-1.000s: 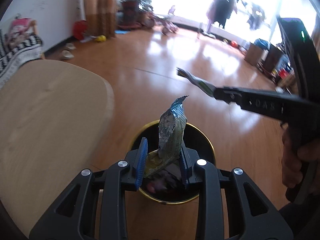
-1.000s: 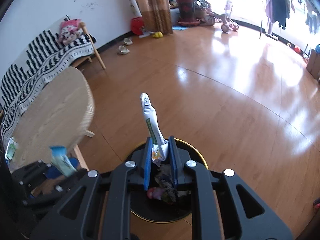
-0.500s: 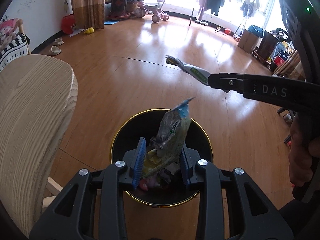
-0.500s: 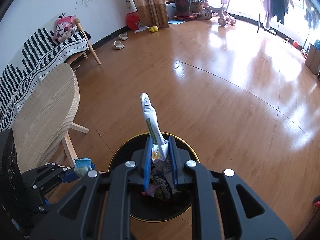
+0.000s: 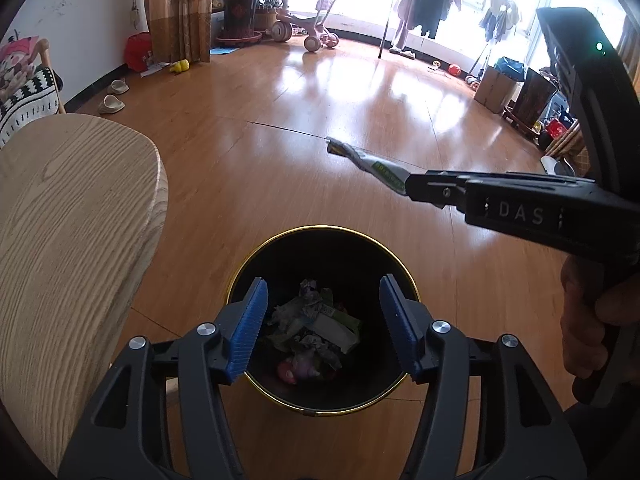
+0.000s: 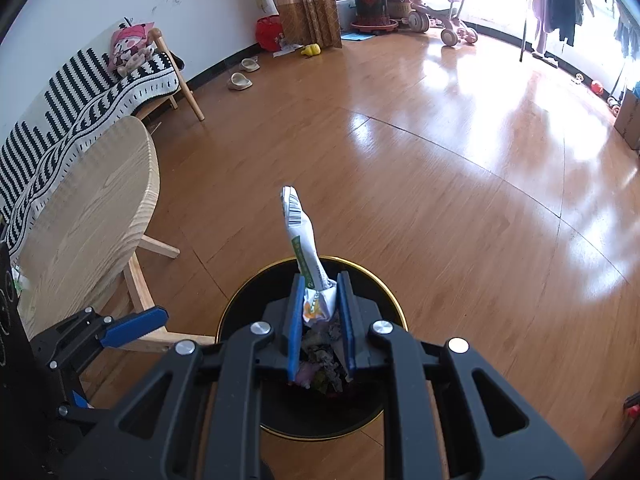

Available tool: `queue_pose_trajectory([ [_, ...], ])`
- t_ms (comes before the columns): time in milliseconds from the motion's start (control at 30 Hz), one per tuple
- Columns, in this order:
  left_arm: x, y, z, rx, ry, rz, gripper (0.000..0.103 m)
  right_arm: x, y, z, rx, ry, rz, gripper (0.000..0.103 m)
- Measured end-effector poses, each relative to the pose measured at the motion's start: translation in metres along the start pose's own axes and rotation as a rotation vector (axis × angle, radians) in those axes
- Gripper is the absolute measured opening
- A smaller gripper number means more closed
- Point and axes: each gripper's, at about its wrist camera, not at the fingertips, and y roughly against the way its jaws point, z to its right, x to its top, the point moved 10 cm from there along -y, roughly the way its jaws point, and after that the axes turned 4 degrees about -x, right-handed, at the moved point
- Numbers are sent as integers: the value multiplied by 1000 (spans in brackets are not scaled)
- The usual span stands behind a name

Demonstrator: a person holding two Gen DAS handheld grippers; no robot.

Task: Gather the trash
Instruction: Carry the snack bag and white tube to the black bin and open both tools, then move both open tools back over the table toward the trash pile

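Change since a second ago: the crumpled foil wrapper that stood between the left claw's (image 5: 322, 322) pads is gone from them; it now lies among the trash in the bin, and the pads have spread apart.
Left claw: its jaws are opening, with nothing between the blue pads (image 5: 247, 330); it hangs directly over the mouth of the bin.
Right claw: (image 6: 320, 312) its jaws are together, clamped on the lower end of a white and green wrapper (image 6: 306, 240), the same hold as a second ago.
White and green wrapper: it stands up out of the pads, twisted and narrow, with a barcode near its top; from the left wrist view it sticks out sideways past the claw's tip, above the floor beyond the bin.
Bin: (image 5: 256, 258) round, black inside with a gold rim, standing on the wooden floor (image 6: 440, 160) just beside the bench.
Trash in the bin: (image 5: 316, 328) a heap of crumpled wrappers and paper, grey, green and white, with something pink at the bottom.
Bench: (image 5: 68, 220) round top of pale wood on pale wooden legs, to the left of the bin.
Person: a hand (image 5: 588, 320) grips the handle of the right claw at the right edge of the left wrist view.
Background: a sofa with a black and white striped cover (image 6: 88, 92) against the wall.
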Motion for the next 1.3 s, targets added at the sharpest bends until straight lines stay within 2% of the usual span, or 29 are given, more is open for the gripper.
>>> queue_pose_trajectory([
  [267, 2, 6, -1, 3, 8, 11, 62, -3, -11, 5, 0, -7, -37, 18],
  [333, 3, 8, -2, 2, 12, 15, 63, -4, -13, 8, -7, -19, -43, 23],
  [367, 4, 10, -2, 1, 14, 18, 63, -4, -14, 9, -7, -27, -42, 30],
  [400, 4, 11, -2, 0, 17, 20, 64, -4, -13, 10, -5, -33, -40, 44],
  [467, 5, 14, -1, -3, 21, 26, 66, -3, -11, 11, -6, -40, -23, 57],
  [667, 7, 27, -3, 1, 20, 45, 74, 0, -7, 8, -14, -47, -5, 58],
  [767, 9, 43, -8, 13, 31, 66, 80, 6, 1, -3, -26, -39, 25, 63],
  [933, 13, 92, -39, 61, 86, 143, 90, 19, 17, -50, 19, -4, 79, 65],
  [1067, 8, 146, -83, 136, 164, 215, 92, 26, 24, -110, 73, 56, 102, 67],
  [1200, -18, 202, -147, 249, 279, 265, 92, 28, 29, -177, 140, 132, 110, 67],
  [1300, -47, 252, -203, 370, 379, 300, 92, 27, 36, -239, 207, 194, 113, 70],
])
